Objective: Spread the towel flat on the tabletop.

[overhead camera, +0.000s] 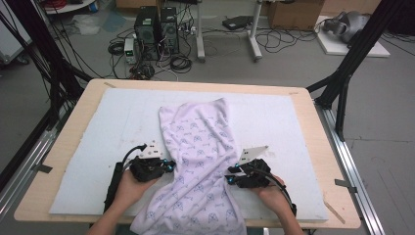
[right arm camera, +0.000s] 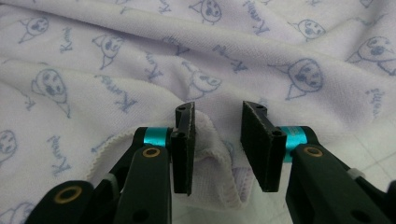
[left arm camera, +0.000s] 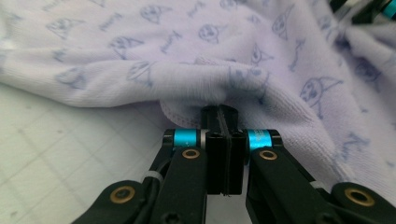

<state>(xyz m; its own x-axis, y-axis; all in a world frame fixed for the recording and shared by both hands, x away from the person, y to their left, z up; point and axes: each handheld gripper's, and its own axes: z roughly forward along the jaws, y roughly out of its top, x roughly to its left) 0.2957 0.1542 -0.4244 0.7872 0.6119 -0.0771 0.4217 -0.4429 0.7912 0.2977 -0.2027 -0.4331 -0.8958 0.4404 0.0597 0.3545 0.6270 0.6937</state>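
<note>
A pale lilac cloth (overhead camera: pixel 200 147) printed with small blue cartoon faces lies lengthwise down the middle of the white mat, and its near end hangs over the table's front edge. At the cloth's left edge my left gripper (overhead camera: pixel 169 166) rests on the mat. The left gripper view shows this gripper (left arm camera: pixel 219 112) shut, its tips pinching the hem of the cloth (left arm camera: pixel 187 74). At the right edge of the cloth sits my right gripper (overhead camera: pixel 229 176). In the right gripper view it (right arm camera: pixel 217 126) stands open, and a folded bit of the cloth (right arm camera: pixel 187 56) hem lies between its jaws.
The white foam mat (overhead camera: pixel 98 127) covers most of the wooden table (overhead camera: pixel 63 147), with bare mat on both sides of the cloth. Black frame posts stand at the table's left and right. Computers and cables sit on the floor beyond the far edge.
</note>
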